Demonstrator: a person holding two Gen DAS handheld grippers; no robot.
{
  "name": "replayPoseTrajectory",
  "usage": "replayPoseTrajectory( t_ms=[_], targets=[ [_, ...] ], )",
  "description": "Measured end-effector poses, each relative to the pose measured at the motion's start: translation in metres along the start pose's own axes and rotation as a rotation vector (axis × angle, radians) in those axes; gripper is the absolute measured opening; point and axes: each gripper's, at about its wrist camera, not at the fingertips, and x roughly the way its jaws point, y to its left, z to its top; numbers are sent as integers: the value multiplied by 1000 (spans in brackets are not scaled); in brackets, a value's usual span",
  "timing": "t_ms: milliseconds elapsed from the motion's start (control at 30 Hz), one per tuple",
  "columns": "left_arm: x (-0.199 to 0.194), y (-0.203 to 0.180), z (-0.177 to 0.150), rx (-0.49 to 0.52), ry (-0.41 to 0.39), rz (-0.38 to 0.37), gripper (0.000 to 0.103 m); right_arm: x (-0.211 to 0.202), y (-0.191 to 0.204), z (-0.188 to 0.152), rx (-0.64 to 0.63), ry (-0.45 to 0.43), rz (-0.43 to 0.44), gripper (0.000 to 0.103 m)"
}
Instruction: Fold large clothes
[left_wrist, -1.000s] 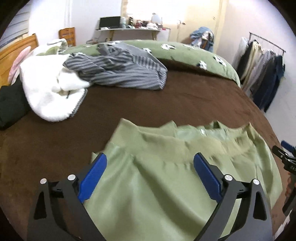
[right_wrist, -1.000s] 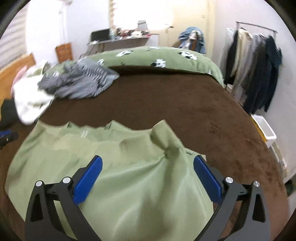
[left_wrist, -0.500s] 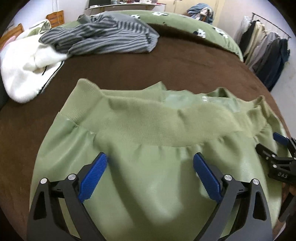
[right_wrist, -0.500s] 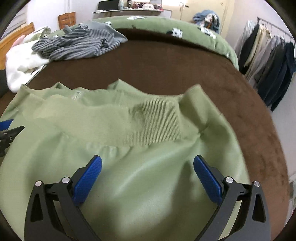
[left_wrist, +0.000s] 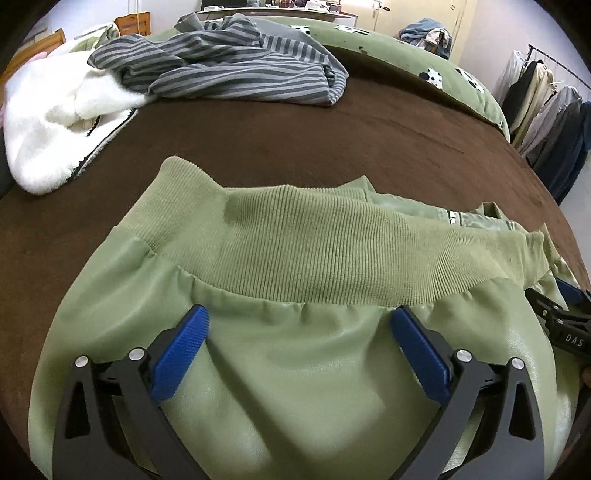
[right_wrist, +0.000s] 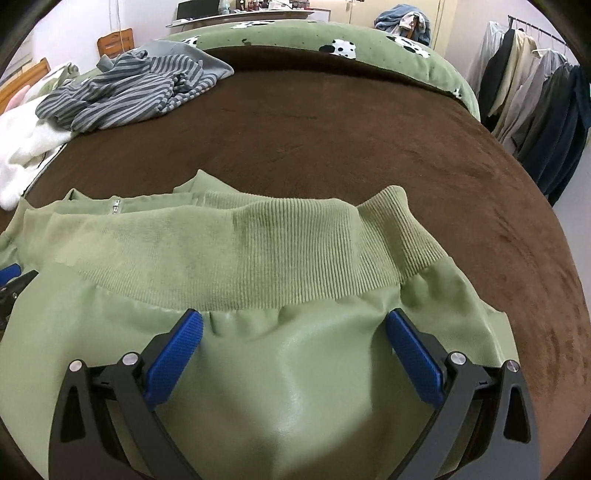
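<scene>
From my left wrist view, the left gripper (left_wrist: 299, 325) has just spread its jaws wider and holds nothing, poised just behind the ribbed hem (left_wrist: 332, 251) of the green jacket (left_wrist: 295, 387). From my right wrist view, the right gripper (right_wrist: 293, 326) gapes likewise behind that hem, the jacket lying on the brown bedspread (right_wrist: 351, 140).

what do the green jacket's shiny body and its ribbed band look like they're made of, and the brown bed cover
Green jacket body: smooth, glossy, likely faux leather or coated fabric; it shows soft highlights. Ribbed band: matte knit with fine vertical ribs, probably stretchy. Brown bed cover: matte, short-pile plush, perhaps fleece or velvet; brushed streaks show.
</scene>
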Motion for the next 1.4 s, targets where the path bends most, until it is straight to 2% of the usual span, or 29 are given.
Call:
replayPoseTrajectory(
  t_ms=[400, 433, 500, 633, 767, 933, 1200, 1333, 1400],
  targets=[
    [-4, 3, 0, -5, 12, -38, 96, -5, -3, 0, 10, 16, 16, 97],
    [-5, 3, 1, -9, 26, -41, 96, -10, -4, 0, 10, 23, 15, 97],
    [-14, 4, 6, -29, 46, -33, 88, -23, -7, 0, 18, 16, 14, 97],
    [-49, 4, 10, -47, 23, -65, 88, -73, -18, -8, 48, -61, 37, 97],
    [-91, -6, -3, -11, -5, -95, 90, -111, -30, -27, 79, -103, 77, 97],
    [-119, -25, -34, 33, -18, -98, 90, -151, -42, -56, 106, -141, 102, 97],
    [-107, -51, -72, 96, 32, -57, 92, -196, -62, -109, 156, -188, 174, 97],
    [-92, -55, -80, 100, 74, -61, 92, -203, -85, -139, 295, -188, 227, 97],
    [-84, -55, -84, 106, 87, -49, 96, -205, -98, -156, 380, -194, 255, 97]
  ],
)
